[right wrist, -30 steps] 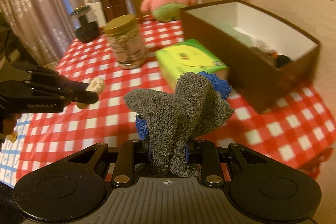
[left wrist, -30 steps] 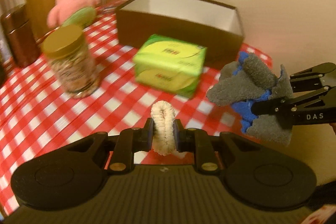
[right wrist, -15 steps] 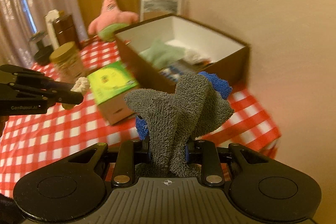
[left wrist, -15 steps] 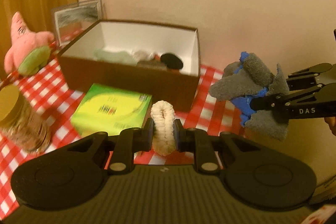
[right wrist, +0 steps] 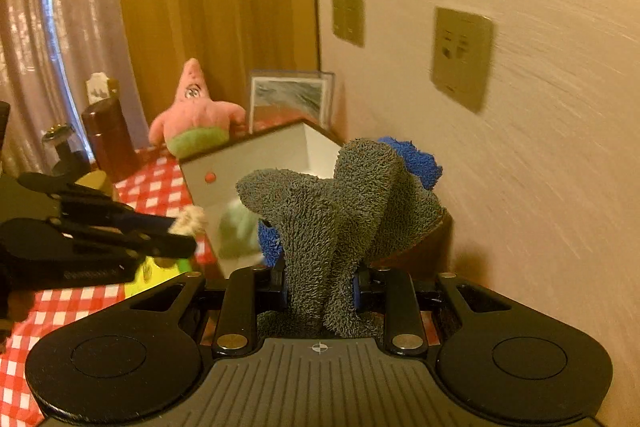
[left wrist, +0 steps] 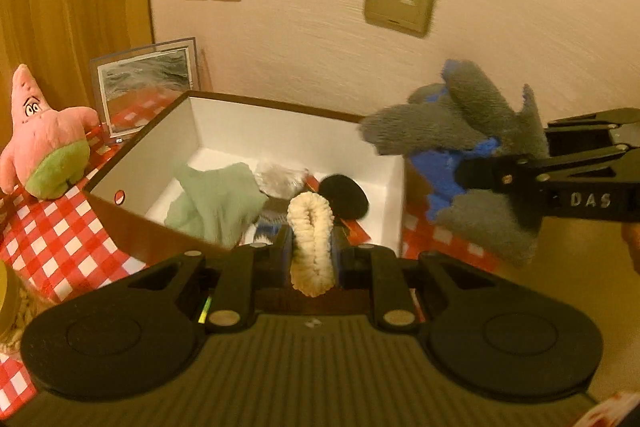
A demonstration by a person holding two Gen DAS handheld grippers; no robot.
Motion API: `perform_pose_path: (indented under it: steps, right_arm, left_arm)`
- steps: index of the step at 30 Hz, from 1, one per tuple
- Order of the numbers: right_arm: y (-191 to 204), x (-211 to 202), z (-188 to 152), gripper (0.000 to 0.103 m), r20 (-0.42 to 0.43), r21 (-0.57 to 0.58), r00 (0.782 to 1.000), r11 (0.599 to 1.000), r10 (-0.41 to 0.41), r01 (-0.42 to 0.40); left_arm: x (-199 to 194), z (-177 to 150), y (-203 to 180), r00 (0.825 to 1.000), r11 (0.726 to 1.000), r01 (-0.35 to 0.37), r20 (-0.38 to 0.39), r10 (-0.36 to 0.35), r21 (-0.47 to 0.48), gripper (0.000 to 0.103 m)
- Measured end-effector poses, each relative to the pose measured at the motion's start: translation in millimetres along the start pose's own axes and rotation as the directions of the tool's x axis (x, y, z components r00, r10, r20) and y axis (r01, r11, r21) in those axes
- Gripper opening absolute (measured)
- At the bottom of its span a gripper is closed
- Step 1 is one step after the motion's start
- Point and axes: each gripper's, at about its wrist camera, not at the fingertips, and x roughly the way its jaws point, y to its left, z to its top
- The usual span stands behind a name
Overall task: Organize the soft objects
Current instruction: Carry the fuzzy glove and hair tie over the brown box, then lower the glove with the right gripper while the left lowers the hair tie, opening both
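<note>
- Holding a cream fuzzy loop (left wrist: 311,241) pinched upright between its closed fingers, the left hand-held gripper (left wrist: 311,259) sits at the near wall of the brown box (left wrist: 132,163), seemingly so the loop can drop straight inside.
- The right hand-held gripper (right wrist: 320,291) is clamped on a grey and blue towel (right wrist: 340,203); the bunched cloth hangs above the box's right end, next to the wall, probably waiting for its turn.
- Inside the box lie a pale green cloth (left wrist: 216,203), a silvery grey piece (left wrist: 280,179) and a round black pad (left wrist: 344,195), so it appears to serve as the collecting place for soft things.
- A pink star plush (left wrist: 44,143) stands on the red checked table (left wrist: 48,243) left of the box, not yet gathered.
</note>
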Motion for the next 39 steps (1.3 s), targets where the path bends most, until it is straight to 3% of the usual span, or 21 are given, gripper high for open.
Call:
perform_pose_path:
  steps: [7, 17, 19, 20, 21, 23, 29, 34, 39]
  right_arm:
    - [-14, 59, 27, 0.027, -0.019, -0.043, 0.997, 0.996, 0.078, -0.079]
    - [-32, 133, 39, 0.027, -0.058, -0.097, 0.993, 0.989, 0.105, -0.11]
    - [-31, 145, 35, 0.041, -0.052, -0.14, 0.994, 0.985, 0.092, -0.098]
    - [-30, 153, 32, 0.053, -0.068, -0.168, 0.996, 0.983, 0.062, -0.073]
    - [-30, 160, 29, 0.057, -0.088, -0.188, 0.996, 0.982, 0.019, -0.036]
    - [-34, 170, 24, 0.058, -0.124, -0.18, 0.992, 0.984, -0.022, -0.001]
    - [-55, 172, 18, 0.058, -0.16, -0.097, 0.986, 0.995, -0.036, 0.02]
    - [-61, 163, 21, 0.058, -0.159, -0.052, 0.987, 0.998, -0.028, 0.02]
    - [-61, 158, 22, 0.06, -0.166, -0.032, 0.986, 0.999, -0.011, 0.005]
  left_arm:
    - [37, 24, 8, 0.998, 0.997, -0.058, -0.036, 0.056, -0.042, 0.019]
    - [91, 37, 33, 0.986, 0.989, -0.125, -0.122, 0.115, -0.077, 0.019]
    - [98, 37, 36, 0.983, 0.988, -0.131, -0.139, 0.118, -0.083, 0.019]
    - [102, 37, 37, 0.982, 0.988, -0.131, -0.147, 0.117, -0.085, 0.019]
    - [106, 37, 37, 0.981, 0.988, -0.132, -0.155, 0.117, -0.085, 0.019]
    - [111, 36, 38, 0.979, 0.987, -0.133, -0.169, 0.118, -0.085, 0.019]
    - [125, 37, 38, 0.976, 0.989, -0.131, -0.188, 0.114, -0.076, 0.02]
    - [128, 39, 38, 0.975, 0.988, -0.134, -0.192, 0.116, -0.081, 0.039]
    - [130, 39, 36, 0.972, 0.988, -0.137, -0.202, 0.119, -0.074, 0.05]
